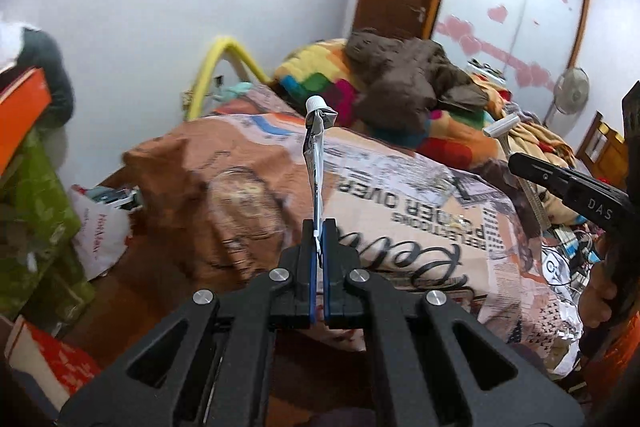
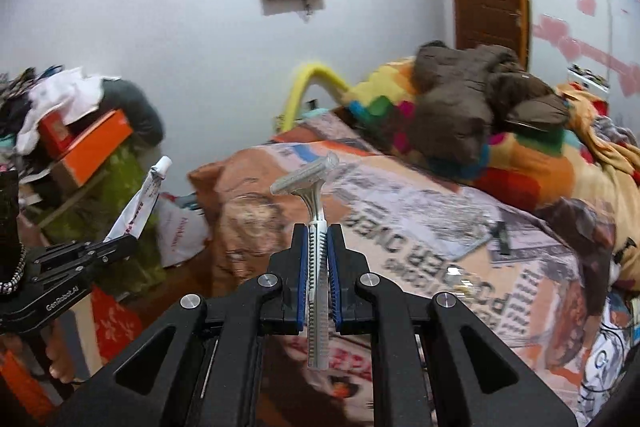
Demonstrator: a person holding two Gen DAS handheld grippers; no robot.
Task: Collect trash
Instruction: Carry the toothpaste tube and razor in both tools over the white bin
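A squeezed-flat toothpaste tube (image 1: 316,151) with a white cap stands up out of my left gripper (image 1: 319,227), which is shut on its lower end. In the right wrist view the same tube (image 2: 140,203) pokes up from the left gripper (image 2: 120,241) at the left edge. My right gripper (image 2: 318,231) is shut on the ribbed handle of a white disposable razor (image 2: 312,187), whose head points up and away. The razor (image 1: 500,129) and the right gripper (image 1: 520,161) also show at the right of the left wrist view. Both are held in the air above the bed.
A bed with a newspaper-print cover (image 1: 400,187) fills the middle, piled with a multicoloured blanket (image 1: 316,75) and a brown garment (image 1: 408,75). A white plastic bag (image 1: 100,231) sits on the floor left of the bed. Orange boxes (image 2: 88,143) and clothes stack at the left. Cables (image 1: 568,259) lie at right.
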